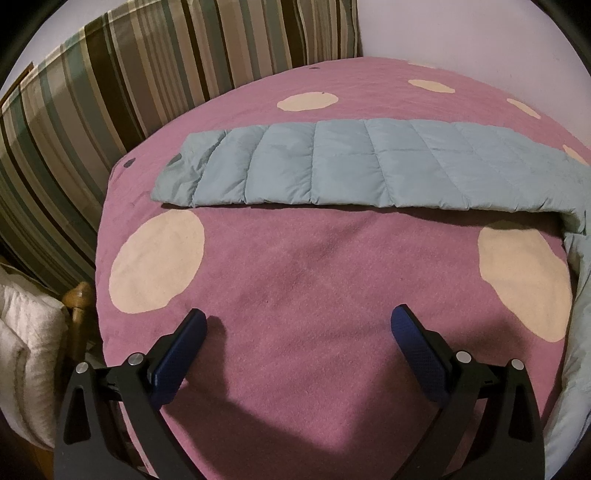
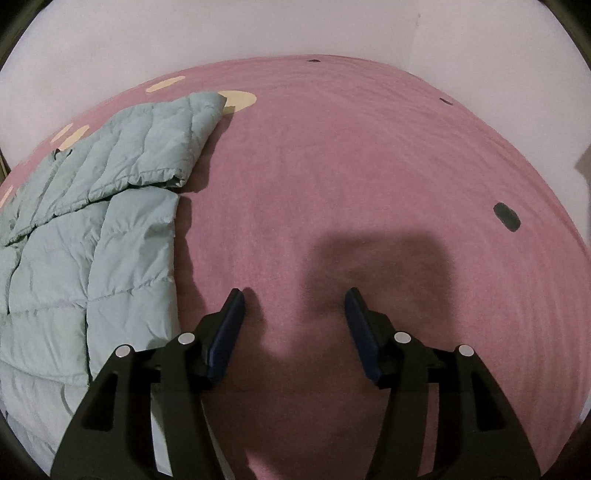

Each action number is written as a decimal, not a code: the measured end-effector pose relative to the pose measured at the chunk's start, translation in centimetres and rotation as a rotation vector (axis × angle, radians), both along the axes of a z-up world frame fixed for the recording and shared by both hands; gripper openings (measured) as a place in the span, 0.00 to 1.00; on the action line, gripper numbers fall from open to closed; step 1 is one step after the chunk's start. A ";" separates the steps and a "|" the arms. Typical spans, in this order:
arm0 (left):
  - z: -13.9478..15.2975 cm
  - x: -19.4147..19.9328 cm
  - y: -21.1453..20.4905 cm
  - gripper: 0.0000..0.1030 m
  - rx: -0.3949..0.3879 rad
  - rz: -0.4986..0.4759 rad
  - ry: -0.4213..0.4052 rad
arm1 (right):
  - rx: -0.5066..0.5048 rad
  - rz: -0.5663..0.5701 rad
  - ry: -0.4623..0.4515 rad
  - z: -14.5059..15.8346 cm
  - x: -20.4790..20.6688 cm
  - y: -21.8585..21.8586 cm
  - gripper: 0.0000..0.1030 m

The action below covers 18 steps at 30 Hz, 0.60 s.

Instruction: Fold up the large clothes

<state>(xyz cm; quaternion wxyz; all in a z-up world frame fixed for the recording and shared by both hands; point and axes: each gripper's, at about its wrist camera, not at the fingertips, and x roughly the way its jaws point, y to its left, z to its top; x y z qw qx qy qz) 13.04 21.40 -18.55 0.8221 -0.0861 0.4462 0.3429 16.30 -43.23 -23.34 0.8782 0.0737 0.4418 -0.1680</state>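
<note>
A pale blue quilted garment (image 1: 351,166) lies in a long folded band across the pink bed cover (image 1: 314,258) in the left wrist view, its right end dropping toward the bed's near edge. My left gripper (image 1: 299,321) hovers open over bare cover, well short of the garment, with nothing between its blue pads. In the right wrist view the same garment (image 2: 92,221) is bunched at the left, one corner folded over. My right gripper (image 2: 293,301) stands open above bare pink cover, to the right of the garment and apart from it.
A striped cushion or mattress (image 1: 110,92) leans behind the bed at the left. White padded bedding (image 1: 26,350) and a wooden post (image 1: 79,295) sit beside the bed's left edge. Cream dots (image 1: 159,258) and small dark spots (image 2: 506,217) mark the cover. A pale wall (image 2: 295,29) stands behind.
</note>
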 end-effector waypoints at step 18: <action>2.6 -3.1 6.9 0.96 -0.115 0.007 -0.154 | -0.031 -0.001 0.017 -0.2 0.1 0.2 0.57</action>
